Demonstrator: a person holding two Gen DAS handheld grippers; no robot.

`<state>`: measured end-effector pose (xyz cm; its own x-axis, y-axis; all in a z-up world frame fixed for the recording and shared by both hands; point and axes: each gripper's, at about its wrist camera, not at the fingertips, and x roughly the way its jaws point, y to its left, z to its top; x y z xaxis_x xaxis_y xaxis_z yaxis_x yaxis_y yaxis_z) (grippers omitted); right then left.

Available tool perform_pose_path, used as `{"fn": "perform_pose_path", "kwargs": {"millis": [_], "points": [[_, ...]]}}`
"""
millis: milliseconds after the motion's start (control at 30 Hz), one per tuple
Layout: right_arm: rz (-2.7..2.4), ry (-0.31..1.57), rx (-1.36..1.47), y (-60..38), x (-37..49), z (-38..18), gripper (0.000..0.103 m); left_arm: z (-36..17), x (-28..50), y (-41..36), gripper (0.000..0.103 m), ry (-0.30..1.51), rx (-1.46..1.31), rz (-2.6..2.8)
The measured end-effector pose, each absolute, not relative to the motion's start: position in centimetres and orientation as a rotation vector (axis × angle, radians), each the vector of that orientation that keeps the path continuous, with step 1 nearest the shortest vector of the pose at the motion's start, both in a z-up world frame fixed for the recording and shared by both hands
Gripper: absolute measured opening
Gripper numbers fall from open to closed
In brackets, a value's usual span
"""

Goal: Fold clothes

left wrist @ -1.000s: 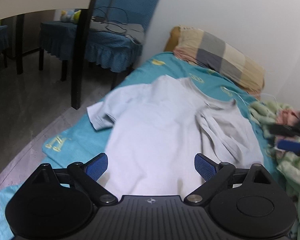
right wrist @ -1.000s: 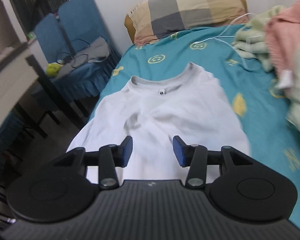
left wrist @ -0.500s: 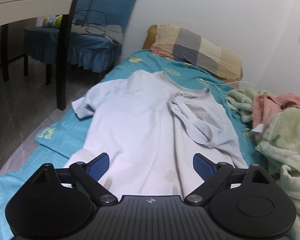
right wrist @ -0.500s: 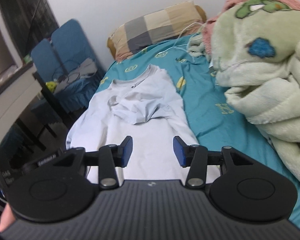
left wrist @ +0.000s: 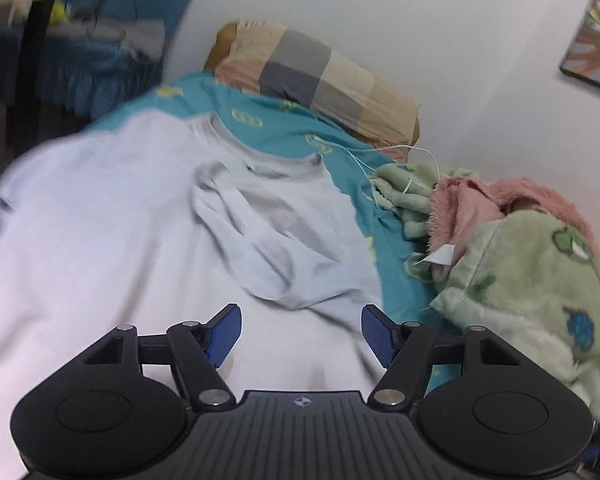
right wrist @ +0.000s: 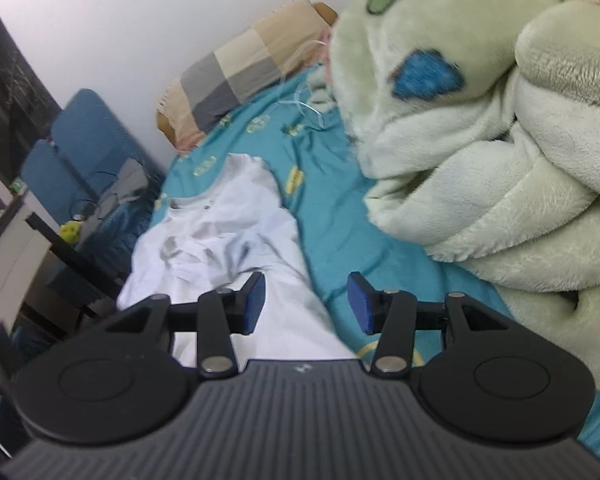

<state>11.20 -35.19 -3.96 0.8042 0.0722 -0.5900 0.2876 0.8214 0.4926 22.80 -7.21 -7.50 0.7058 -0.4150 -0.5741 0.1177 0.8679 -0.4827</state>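
My left gripper (left wrist: 301, 334) hangs over the lower part of the white T-shirt (left wrist: 100, 220), its blue pads (left wrist: 224, 332) spread wide with nothing between them. My right gripper (right wrist: 306, 306) is also spread, a little narrower, and holds nothing; its left pad sits above the shirt's edge and its right pad above bare sheet.

The T-shirt lies spread on the bed (left wrist: 396, 280), which wears a teal sheet with yellow prints. Its collar (left wrist: 236, 142) points toward the head of the bed, where a checked pillow (left wrist: 320, 80) in tan, grey and pink rests against the wall. One sleeve is already turned in across the chest, making a crumpled grey-white flap (left wrist: 284, 240) on the side nearer the blankets. In the right wrist view the same shirt (right wrist: 236, 236) runs along the bed's outer edge, and the folded-in part shows as a bunch of creases below the neck.

Along the wall side of the bed sits a heap of fleece: a green blanket (left wrist: 540, 292) with cartoon patches and a pink one (left wrist: 500, 200) beneath it, just beside the shirt but apart from it. A thin white cable (left wrist: 380, 152) trails over the sheet between pillow and blankets. Off the outer edge of the bed stand blue chairs (right wrist: 80, 152), one with grey cloth on its seat.
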Motion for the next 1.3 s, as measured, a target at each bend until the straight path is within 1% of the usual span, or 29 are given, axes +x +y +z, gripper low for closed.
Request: {"fn": "perform_pose_path", "kwargs": {"millis": [167,267,300,367,400,433,500,767,867,967,1100,1167,1233,1300], "points": [[-0.123,0.67,0.641,-36.7,12.2,-5.6,0.049,-12.3,27.8,-9.5,0.063,0.797,-0.702,-0.258],[-0.114,0.695,0.647,-36.8,13.1,-6.4,0.049,-14.2,29.9,-10.0,0.054,0.786,-0.8,-0.223],[-0.11,0.703,0.649,-36.8,13.4,-6.7,0.049,-14.6,30.5,-10.2,0.048,0.778,-0.812,-0.216],[-0.097,0.719,0.654,-36.8,14.0,-7.1,0.049,-14.8,31.3,-10.4,0.031,0.783,-0.798,-0.204],[-0.093,0.726,0.655,-36.7,14.2,-7.3,0.049,-14.9,31.7,-10.4,0.012,0.789,-0.786,-0.199],[-0.091,0.731,0.654,-36.7,14.3,-7.4,0.049,-14.9,32.1,-10.4,0.005,0.794,-0.777,-0.196],[-0.094,0.739,0.657,-36.7,14.5,-7.7,0.049,-14.5,32.2,-9.5,0.003,0.79,-0.796,-0.208],[-0.107,0.733,0.694,-37.0,14.0,-7.5,0.049,-11.3,31.3,-3.9,0.002,0.86,-0.788,-0.194],[-0.11,0.73,0.687,-37.0,13.8,-7.3,0.049,-11.4,31.8,-2.3,0.002,0.887,-0.711,-0.13],[-0.122,0.735,0.678,-37.0,13.7,-7.4,0.049,-12.6,32.5,-1.2,0.002,0.901,-0.601,-0.043],[-0.114,0.742,0.663,-36.8,13.9,-7.6,0.049,-12.7,33.3,-1.9,0.003,0.868,-0.517,-0.067],[-0.103,0.745,0.652,-36.6,14.1,-7.6,0.049,-12.3,33.3,-2.5,0.009,0.862,-0.475,-0.092],[-0.09,0.742,0.64,-36.5,14.3,-7.5,0.049,-11.4,32.3,-2.8,0.026,0.879,-0.457,-0.132],[-0.078,0.74,0.628,-36.3,14.4,-7.3,0.049,-10.4,30.2,-3.0,0.033,0.893,-0.434,-0.172]]}}
